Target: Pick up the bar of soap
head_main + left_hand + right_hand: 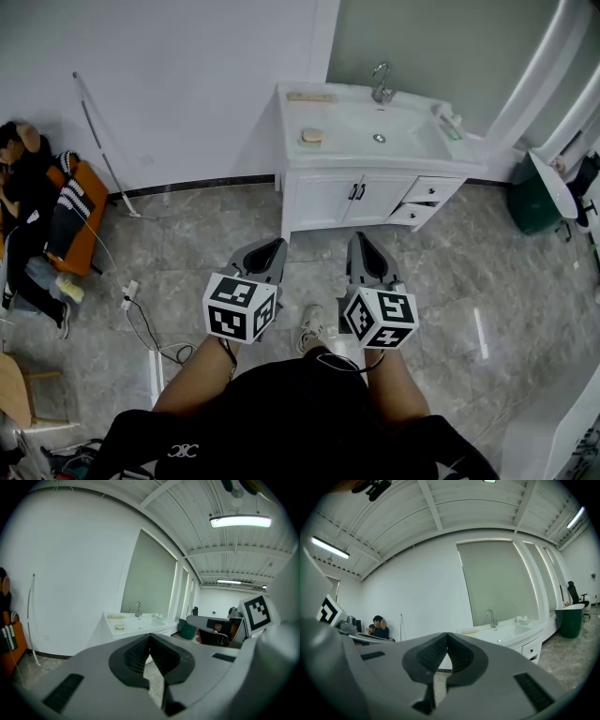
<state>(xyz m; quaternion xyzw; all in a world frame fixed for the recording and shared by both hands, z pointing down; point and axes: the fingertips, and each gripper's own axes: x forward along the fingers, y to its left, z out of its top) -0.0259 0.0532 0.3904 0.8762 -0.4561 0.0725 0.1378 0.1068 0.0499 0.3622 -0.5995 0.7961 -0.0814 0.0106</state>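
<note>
While the person stood on the grey tiled floor (187, 244), well short of the white vanity cabinet (328, 199), the bar of soap (312, 136) lay on the vanity's tabletop (292, 117). It sat just left of the basin (384, 127) and nearer than a pale wooden strip (311, 97) at the far edge. A chrome faucet (381, 84) rose behind the basin. The left gripper (272, 246) and the right gripper (359, 239) were held side by side above the floor, close to the person's body. Both pointed toward the cabinet and were well apart from the soap. Each gripper's jaws were pressed together at the tips, with nothing between them. Two drawers (429, 190) at the cabinet's right stood partly pulled out. A green bin (530, 202) stood at the far right, and another person (28, 187) sat on an orange seat (86, 234) by the left wall.
</note>
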